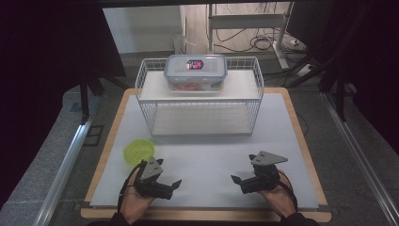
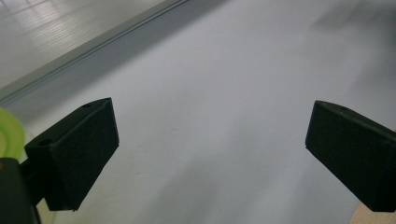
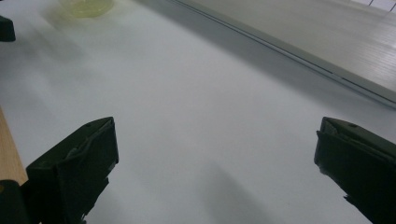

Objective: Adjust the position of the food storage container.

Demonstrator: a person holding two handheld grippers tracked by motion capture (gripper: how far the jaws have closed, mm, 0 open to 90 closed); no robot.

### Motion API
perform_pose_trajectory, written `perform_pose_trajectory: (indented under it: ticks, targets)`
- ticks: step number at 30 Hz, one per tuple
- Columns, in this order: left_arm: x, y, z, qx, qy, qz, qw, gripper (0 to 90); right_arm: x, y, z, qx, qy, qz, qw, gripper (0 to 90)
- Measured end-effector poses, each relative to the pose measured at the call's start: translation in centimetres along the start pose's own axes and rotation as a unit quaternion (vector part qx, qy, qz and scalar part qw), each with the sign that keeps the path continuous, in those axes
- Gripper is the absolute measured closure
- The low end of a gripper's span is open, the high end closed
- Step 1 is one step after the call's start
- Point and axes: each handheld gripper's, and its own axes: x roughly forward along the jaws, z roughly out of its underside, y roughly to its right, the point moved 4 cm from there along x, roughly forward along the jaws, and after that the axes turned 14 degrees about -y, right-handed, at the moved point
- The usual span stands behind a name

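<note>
The likely thing to handle is the clear plastic food box [image 1: 195,71] with a blue-edged lid. It stands on the upper shelf of the white wire rack [image 1: 147,106], at the far middle of the table [image 1: 291,132], and something orange lies inside it. I judge it stiff and smooth, a little slippery, and rather light or medium with its contents. Its body looks wide for 1 gripper, so a hold on the 2 short ends with both grippers, or on the lid's rim or clip, seems best.

A small green bowl [image 1: 139,151] sits on the mat near the left gripper [image 1: 171,187]; it looks thin and light.

Both grippers rest low at the near edge, well apart from the rack. The left gripper's jaws stand wide apart and hold nothing. The right gripper [image 1: 240,181] also has its jaws apart, empty, over bare mat.
</note>
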Motion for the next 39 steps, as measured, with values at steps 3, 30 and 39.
perform_pose_trajectory:
  ticks: [3,30,39]
  targets:
    - [-0.3,-0.6,-0.1,-0.012,-0.005,-0.008,0.9999,3.9,0.3,0.1,0.2,0.006,-0.008,-0.005,0.9999,0.0]
    - [-6.0,-13.2,4.1,-0.182,0.003,-0.129,0.9748,89.9,0.7,0.4,0.4,0.023,-0.016,-0.007,0.9996,1.4]
    - [-4.3,-15.8,5.1,-0.229,-0.01,-0.119,0.966,89.8,0.8,0.5,0.5,0.023,-0.022,-0.003,0.9995,1.7]
